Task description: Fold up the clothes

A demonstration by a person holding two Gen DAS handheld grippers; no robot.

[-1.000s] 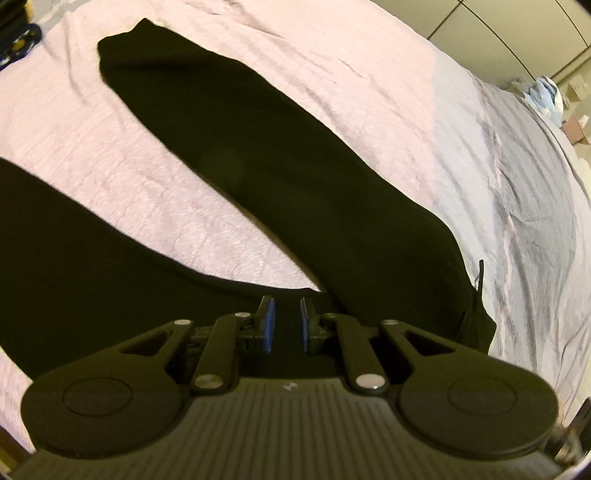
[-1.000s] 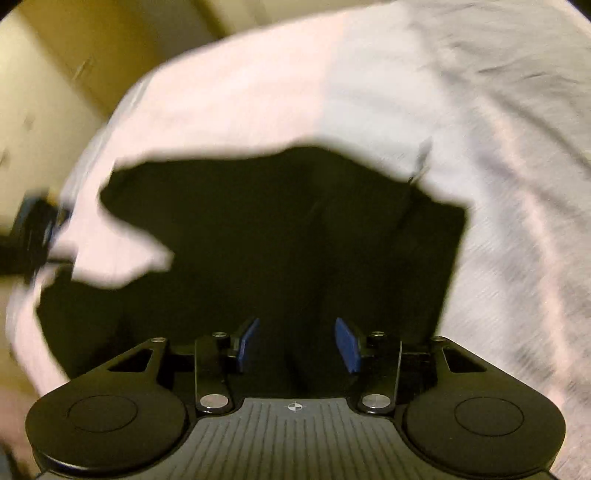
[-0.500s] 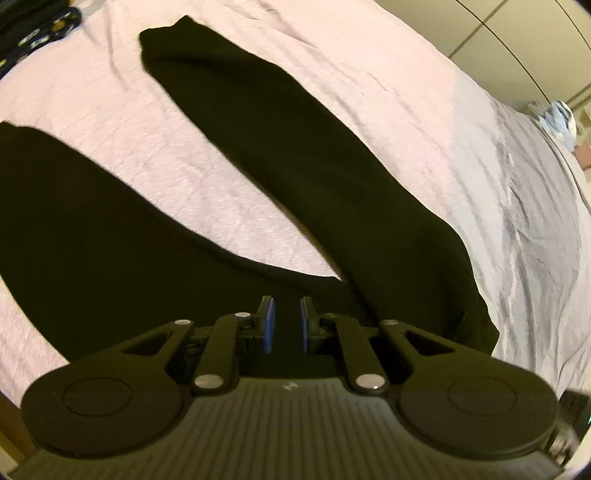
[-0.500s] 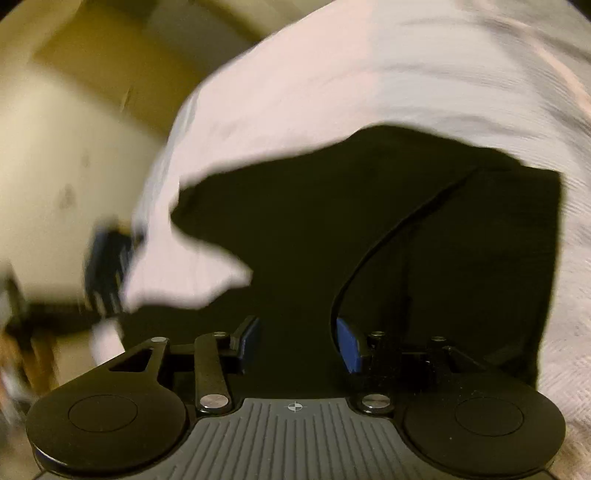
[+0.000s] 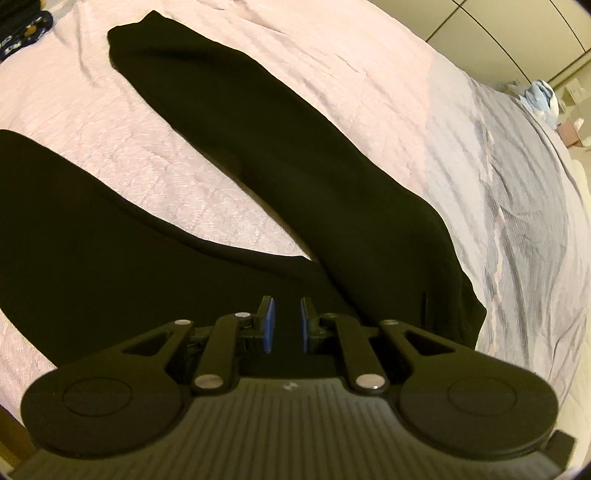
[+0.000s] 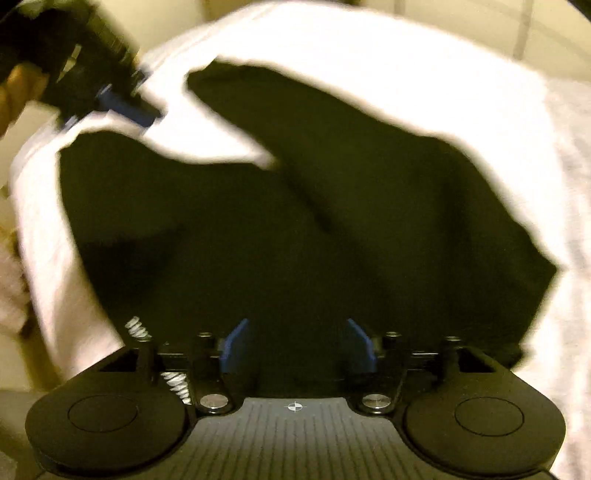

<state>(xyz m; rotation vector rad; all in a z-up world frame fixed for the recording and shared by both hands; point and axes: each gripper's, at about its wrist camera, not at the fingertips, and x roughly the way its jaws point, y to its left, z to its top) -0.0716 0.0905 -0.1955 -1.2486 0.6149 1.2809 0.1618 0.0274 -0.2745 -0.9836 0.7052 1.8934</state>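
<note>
Your black trousers (image 5: 303, 184) lie spread flat on the bed (image 5: 369, 74), legs splayed in a V. One leg runs from the crotch toward the far left corner of the bed, and its cuff lies near that corner. The other leg stretches off to the left edge of the left wrist view. The pale pink sheet shows between the two legs.

Your left tongs (image 5: 286, 325) sit low over the crotch area, where the two legs meet. Their blue pads (image 5: 269, 325) stand a narrow gap apart, and no fabric shows between them, so they have hold of nothing. A short drawstring end (image 5: 423, 310) lies on the trousers near the waist, to the right of the tongs.

Your right tongs (image 6: 295, 347) stand wide apart, their blue pads (image 6: 234, 347) clear on either side, directly above the dark cloth (image 6: 332, 221). They grip nothing that can be seen. That view is blurred, so whether the fingertips touch the fabric cannot be told.

In the right wrist view your left tongs (image 6: 125, 107) appear at the upper left, above the sheet beside the trousers. A dark patterned item (image 5: 22, 33) rests at the far left corner of the bed, and a pale blue bundle (image 5: 543, 98) lies beyond the bed's far right edge.
</note>
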